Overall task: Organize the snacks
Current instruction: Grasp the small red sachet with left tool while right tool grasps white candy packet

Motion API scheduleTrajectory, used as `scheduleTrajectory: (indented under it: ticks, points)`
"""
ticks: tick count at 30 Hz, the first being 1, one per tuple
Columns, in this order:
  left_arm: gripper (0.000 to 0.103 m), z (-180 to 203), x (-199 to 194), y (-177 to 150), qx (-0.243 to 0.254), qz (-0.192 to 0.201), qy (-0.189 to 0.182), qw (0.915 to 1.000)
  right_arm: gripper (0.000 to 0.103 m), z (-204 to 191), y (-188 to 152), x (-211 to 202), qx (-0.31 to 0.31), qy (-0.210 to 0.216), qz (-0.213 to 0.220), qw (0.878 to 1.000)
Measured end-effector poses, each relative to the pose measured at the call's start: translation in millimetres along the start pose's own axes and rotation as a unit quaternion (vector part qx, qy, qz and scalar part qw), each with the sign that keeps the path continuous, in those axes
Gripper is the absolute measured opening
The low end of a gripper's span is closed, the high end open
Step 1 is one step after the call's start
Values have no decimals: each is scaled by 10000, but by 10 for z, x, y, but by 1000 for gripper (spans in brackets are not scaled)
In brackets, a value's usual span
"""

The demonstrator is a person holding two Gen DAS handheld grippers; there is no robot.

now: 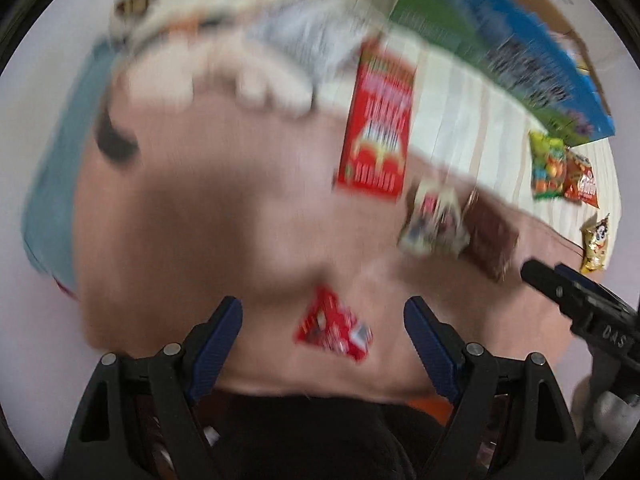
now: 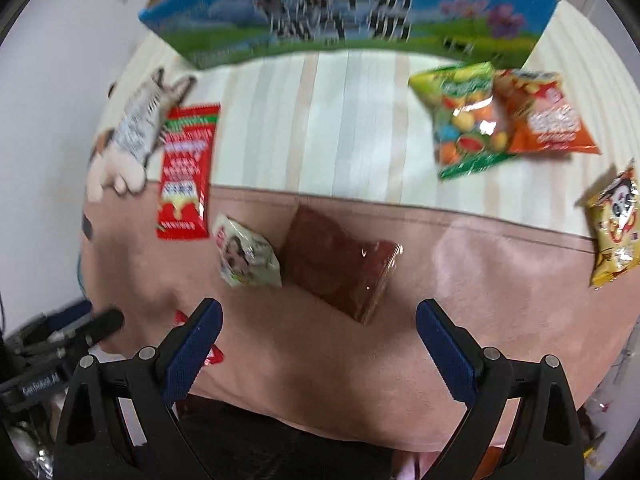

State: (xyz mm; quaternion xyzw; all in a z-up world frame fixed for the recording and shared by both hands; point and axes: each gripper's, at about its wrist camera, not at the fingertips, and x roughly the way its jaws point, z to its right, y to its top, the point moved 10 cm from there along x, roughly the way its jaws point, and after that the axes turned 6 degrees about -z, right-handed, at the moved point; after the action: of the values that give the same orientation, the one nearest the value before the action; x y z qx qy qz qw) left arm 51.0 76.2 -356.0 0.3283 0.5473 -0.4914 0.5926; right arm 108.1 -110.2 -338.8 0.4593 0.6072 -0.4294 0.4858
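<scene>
Both grippers stand with jaws spread and nothing between them: left gripper [image 1: 323, 316] hangs over a small red packet [image 1: 334, 332], right gripper [image 2: 319, 320] over a dark red-brown pack [image 2: 342, 266].

Small red packet: lies flat on the pink blanket [image 2: 480, 280], near its front edge. Judged light, thin, crinkly film; likely slippery. Best hold: pinch across a sealed end, where the film is doubled.

Dark red-brown pack: glossy wrap, blocky, looks firmer and heavier. Take it across the narrow width.

White pouch [image 2: 248, 258] touches its left side; puffy, soft, contents possibly crushable, so grip lightly at the seam.

Tall red bag [image 2: 185, 172] lies further left, half on the striped sheet [image 2: 320, 120]. Green bag [image 2: 466, 120], orange bag [image 2: 544, 114] and yellow bag [image 2: 614, 226] lie well apart on the right. Blue carton [image 2: 340, 12] stands at the back. Left view badly blurred.
</scene>
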Motion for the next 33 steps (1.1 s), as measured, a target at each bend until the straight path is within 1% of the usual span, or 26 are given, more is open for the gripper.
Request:
scheduleTrajectory:
  ticks: [2,5,7,8,10,11,13,14,15,16,17,19,20,22,23,24,26,29,31,33]
  points:
    - [82,-6,224,-125,-149,-431,-222,9987,99,-15,-3,86,-86,-80,-115,9999]
    - [82,10,501,-245,-319,-860,-465,9947,99,-62,20,160,-186,-71,-203,9996]
    - [82,38,655,-295,-426,-1054,-646,9914,99,-128,45,193,-258,2,-244,9994]
    - [82,42,725,-313,-488,-1128,-676,9901,99,-172,61,198,-319,58,-261,9991]
    - [82,85,838,-325,-574,-1224,-852,9871,99,-314,100,234,-465,240,-283,9982]
    - [82,90,885,-334,-614,-1239,-855,9867,97,-373,119,265,-507,318,-303,9977]
    - [81,106,929,-333,-609,-1171,-880,9873,86,-499,169,343,-558,553,-382,9962]
    - [77,96,952,-340,-657,-1164,-853,9874,79,-558,201,399,-536,680,-457,9952]
    - [75,90,968,-355,-677,-1148,-850,9874,78,-590,223,434,-531,709,-502,9948]
    - [69,89,985,-362,-679,-1130,-839,9877,78,-613,264,489,-513,678,-531,9950]
    - [60,84,989,-371,-684,-1121,-809,9880,78,-620,292,530,-514,637,-548,9951]
    - [57,82,1011,-394,-703,-1111,-813,9880,78,-634,357,625,-503,548,-611,9954]
    - [52,83,1021,-416,-747,-1112,-867,9872,79,-654,373,689,-499,548,-670,9950]
    - [50,81,1035,-446,-823,-1110,-937,9860,78,-689,409,780,-511,483,-705,9950]
    - [50,83,1037,-464,-848,-1093,-954,9858,76,-734,416,806,-567,545,-709,9944]
    - [49,90,1039,-481,-836,-1083,-942,9861,68,-761,405,848,-625,503,-763,9939]
    - [47,106,1029,-511,-832,-1043,-922,9868,57,-778,360,958,-791,225,-833,9931]
    - [45,141,976,-483,-759,-907,-826,9895,56,-795,320,964,-983,116,-646,9930]
    - [43,172,920,-460,-657,-766,-704,9924,47,-806,312,925,-948,159,-550,9938]
    - [39,224,849,-419,-523,-597,-561,9953,47,-782,293,861,-911,222,-462,9945]
